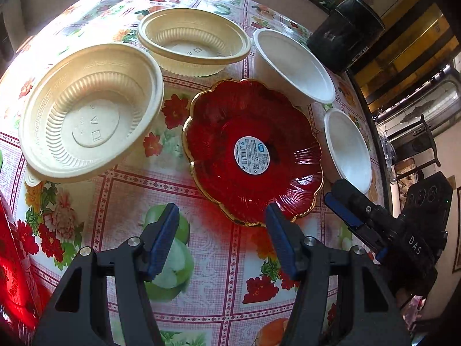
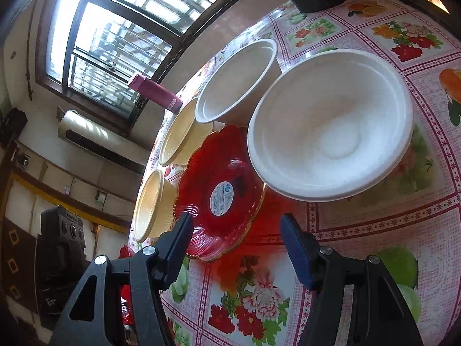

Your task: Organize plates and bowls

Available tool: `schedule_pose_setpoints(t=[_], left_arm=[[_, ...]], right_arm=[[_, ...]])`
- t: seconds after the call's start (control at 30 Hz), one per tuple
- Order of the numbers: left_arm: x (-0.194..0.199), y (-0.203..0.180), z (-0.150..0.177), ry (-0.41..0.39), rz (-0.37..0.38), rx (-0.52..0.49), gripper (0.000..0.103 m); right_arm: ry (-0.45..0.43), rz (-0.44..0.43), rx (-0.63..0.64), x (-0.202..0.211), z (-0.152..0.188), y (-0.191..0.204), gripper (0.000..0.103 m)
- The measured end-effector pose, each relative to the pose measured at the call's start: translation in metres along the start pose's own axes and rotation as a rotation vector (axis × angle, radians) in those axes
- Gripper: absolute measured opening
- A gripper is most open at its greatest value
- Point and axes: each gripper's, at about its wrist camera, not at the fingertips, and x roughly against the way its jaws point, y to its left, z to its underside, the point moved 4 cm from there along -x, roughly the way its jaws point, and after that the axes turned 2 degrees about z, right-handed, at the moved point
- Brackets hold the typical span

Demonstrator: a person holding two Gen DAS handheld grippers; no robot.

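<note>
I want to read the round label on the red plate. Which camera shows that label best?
The left wrist view: the label faces the camera nearly square-on in the middle of the red plate. The right wrist view shows the label at a slant, foreshortened, its print harder to make out.

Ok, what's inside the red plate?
Only a round printed sticker lies at the centre of the red plate; no food. The tablecloth beneath it shows blurred through the plate, its pattern unreadable.

plate [image 1: 253,150] – centre of table [image 1: 213,274] | ribbed bowls [image 1: 89,112] left | smooth bowls [image 1: 294,66] right
</note>
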Motion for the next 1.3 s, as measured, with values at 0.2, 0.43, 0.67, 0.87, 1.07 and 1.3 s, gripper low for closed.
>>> schedule_pose_setpoints(t=[0.2, 0.43, 0.67, 0.87, 1.07, 1.3], left_arm=[[-0.013, 0.003, -0.014, 0.011, 0.016, 0.045, 0.061], [-0.018, 0.005, -0.022, -0.017, 0.021, 0.056, 0.061], [-0.021, 0.003, -0.028, -0.036, -0.003, 0.017, 0.059], [-0.03, 0.004, -0.033, -0.018, -0.023, 0.007, 0.039], [-0.031, 0.012, -0.032, -0.017, -0.028, 0.013, 0.02], [-0.03, 0.016, -0.026, -0.014, -0.027, 0.026, 0.011]], right_arm=[[-0.016, 0.02, -0.026, -0.009, -0.01, -0.003, 0.066], [0.006, 0.041, -0.05, -0.026, -0.013, -0.005, 0.063], [0.009, 0.057, -0.05, -0.032, -0.017, -0.008, 0.046], [0.006, 0.087, -0.058, -0.036, -0.019, -0.012, 0.024], [0.008, 0.114, -0.053, -0.038, -0.017, -0.014, 0.009], [0.005, 0.116, -0.042, -0.036, -0.015, -0.015, 0.009]])
